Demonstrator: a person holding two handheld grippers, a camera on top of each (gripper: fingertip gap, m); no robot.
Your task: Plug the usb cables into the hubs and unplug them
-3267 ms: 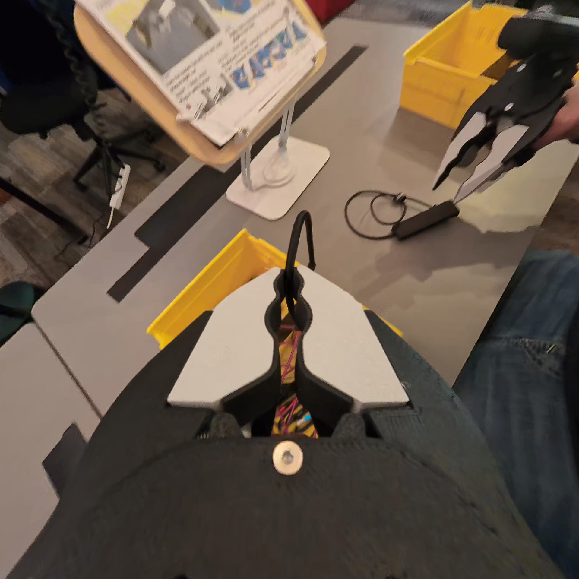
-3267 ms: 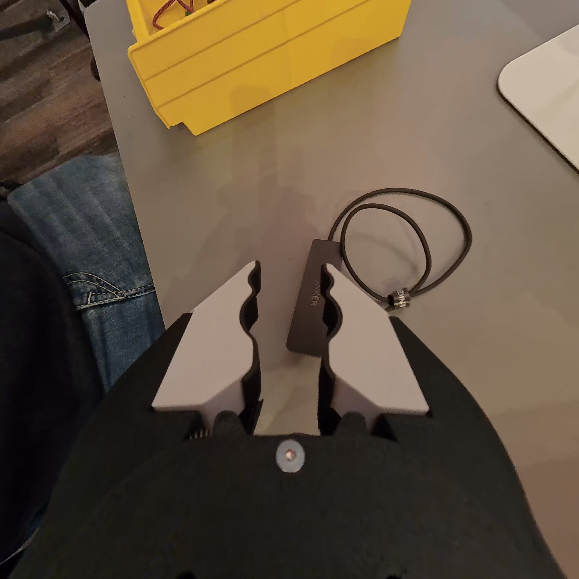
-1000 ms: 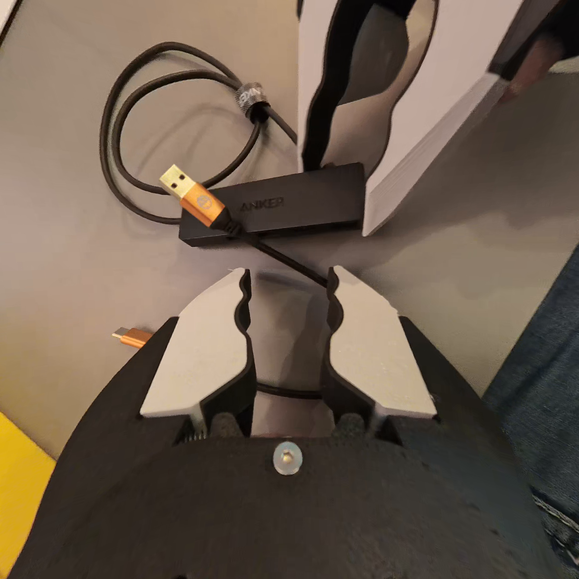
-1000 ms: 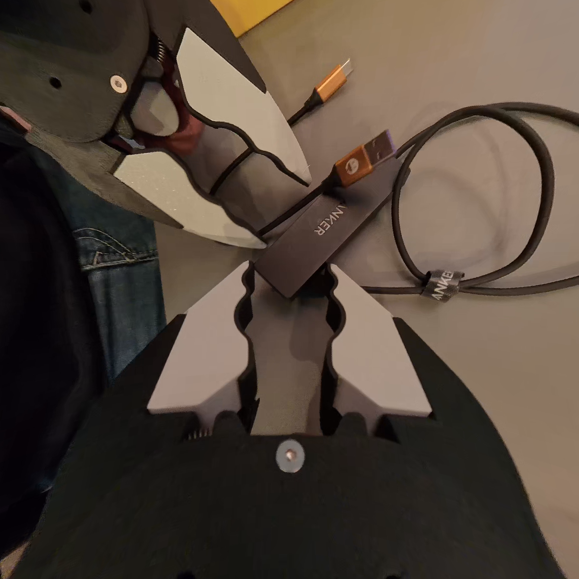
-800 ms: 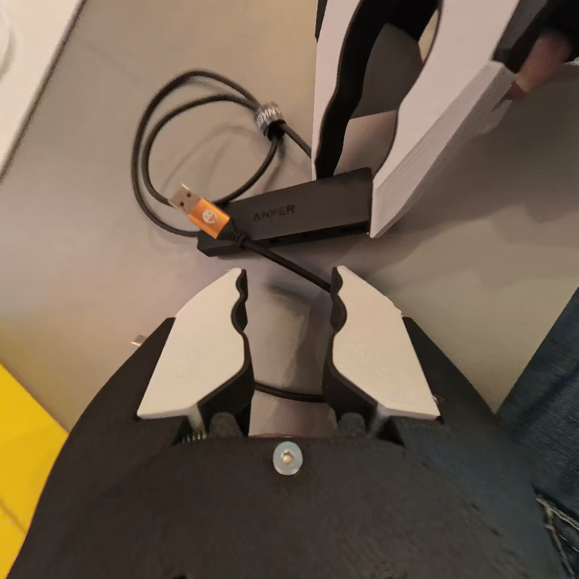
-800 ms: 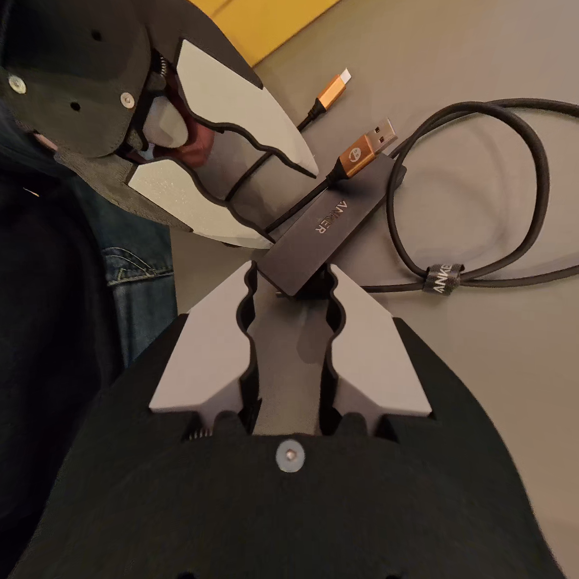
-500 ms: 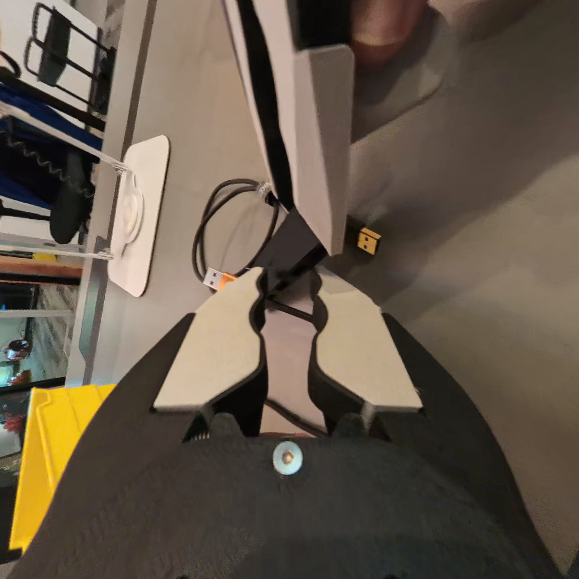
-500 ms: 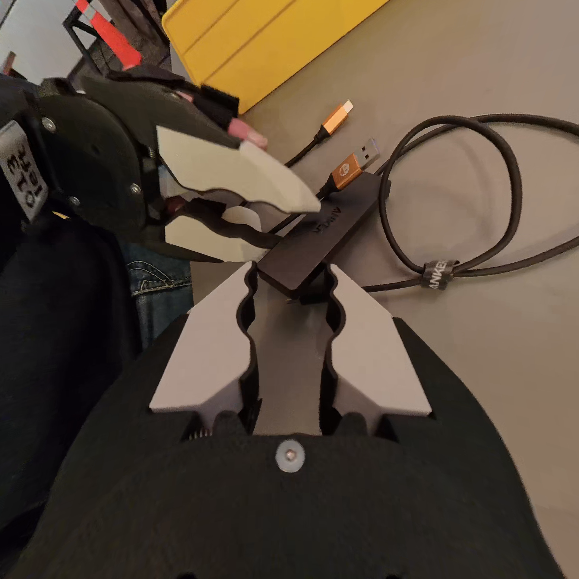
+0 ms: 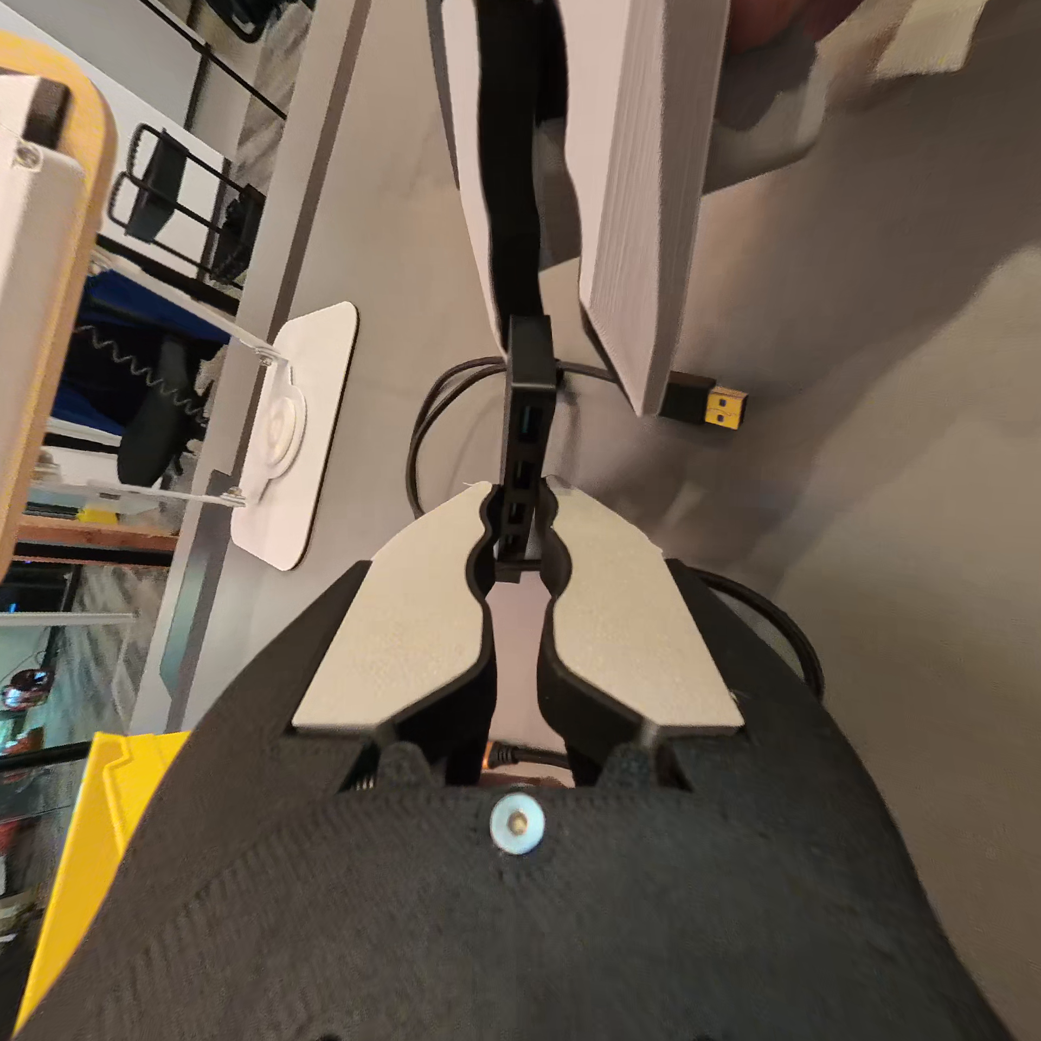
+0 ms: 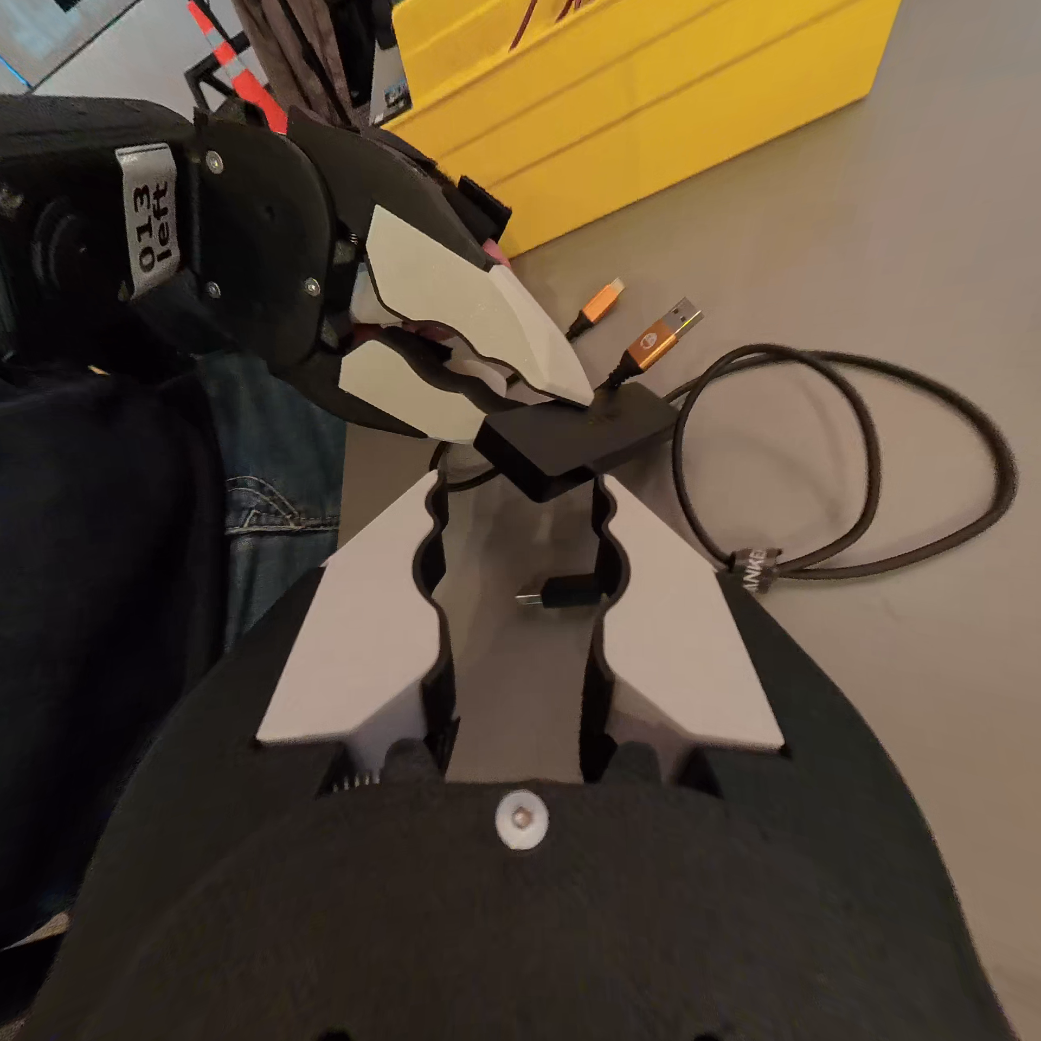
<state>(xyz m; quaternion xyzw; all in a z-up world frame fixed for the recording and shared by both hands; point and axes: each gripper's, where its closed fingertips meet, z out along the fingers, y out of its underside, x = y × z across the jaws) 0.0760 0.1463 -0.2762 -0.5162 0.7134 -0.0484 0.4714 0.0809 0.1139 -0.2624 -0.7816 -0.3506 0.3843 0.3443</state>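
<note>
Left gripper (image 9: 517, 498): matte black textured body, two pale grey fingers (image 9: 405, 614) with wavy black inner edges, a silver screw (image 9: 517, 832) centred behind them; from the right wrist view its side carries small screws and a grey printed tag (image 10: 147, 217). Right gripper (image 10: 517, 484): same build, same grey fingers and silver screw (image 10: 521, 818). Person wears blue jeans (image 10: 276, 484) and a dark top (image 10: 101, 535).

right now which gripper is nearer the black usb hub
Left. The left gripper is closed on the black usb hub itself; the right gripper is open, its fingertips just short of the hub's near end.
</note>
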